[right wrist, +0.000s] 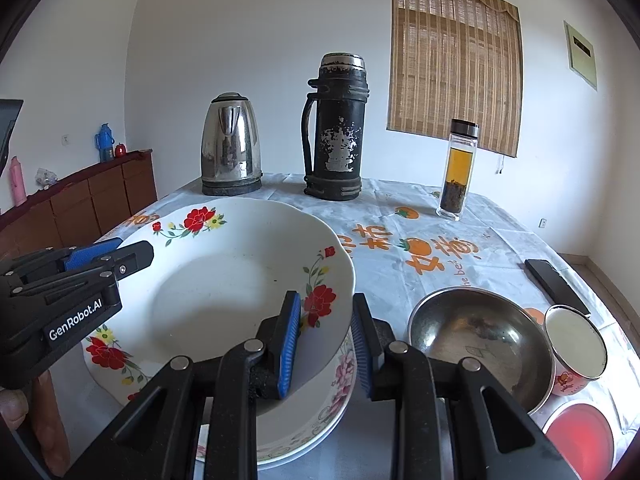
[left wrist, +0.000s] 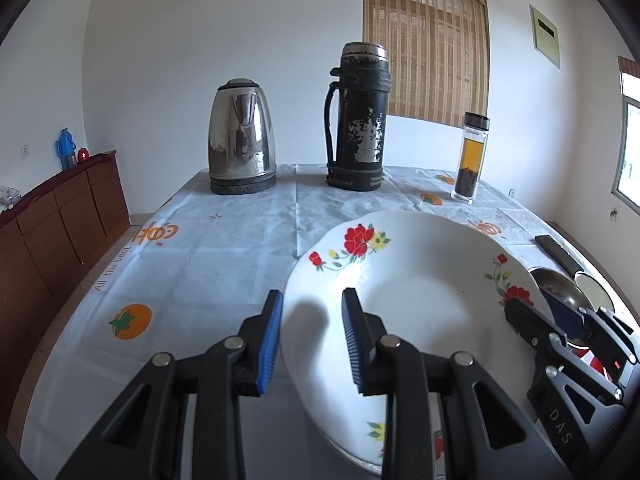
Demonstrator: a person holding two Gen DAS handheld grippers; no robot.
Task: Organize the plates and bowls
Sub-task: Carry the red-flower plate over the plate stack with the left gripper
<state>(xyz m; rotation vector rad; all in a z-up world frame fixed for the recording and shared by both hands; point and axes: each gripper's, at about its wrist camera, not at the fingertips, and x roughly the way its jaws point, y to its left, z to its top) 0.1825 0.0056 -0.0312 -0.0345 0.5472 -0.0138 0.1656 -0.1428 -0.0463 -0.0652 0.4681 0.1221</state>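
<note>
Plate held by both rims over the stack

Grippers first, since they sit nearest my cameras. My left gripper (left wrist: 310,342) has its jaws narrowed onto the left rim of the flowered plate (left wrist: 416,280), one blue pad under the rim and one inside the well. My right gripper (right wrist: 326,344) does the same on the opposite rim, pads closed on the edge beside a red flower. Each gripper is pinching the plate and nothing else.

I judge the plate to be stiff glazed ceramic: fairly heavy for its width, slick under the pads, and quick to chip if it meets another dish hard. The rim is the only sensible place to grip, and two opposite holds keep it from tipping.

Below it, at the near edge of the table (right wrist: 400,216), lies a stack of plates (right wrist: 320,420) with a pink floral border. The held plate sits tilted above that stack; I cannot tell whether it touches.

Just right of the stack is a steel bowl (right wrist: 480,344), then a small cup (right wrist: 576,344) and something red (right wrist: 580,440) at the near right corner. A dark flat object (right wrist: 556,284) lies by the right edge.

Toward the far edge stand a kettle (right wrist: 231,148), a worn black flask (right wrist: 336,128) and a glass tea bottle (right wrist: 458,168), all well apart from my work.
</note>
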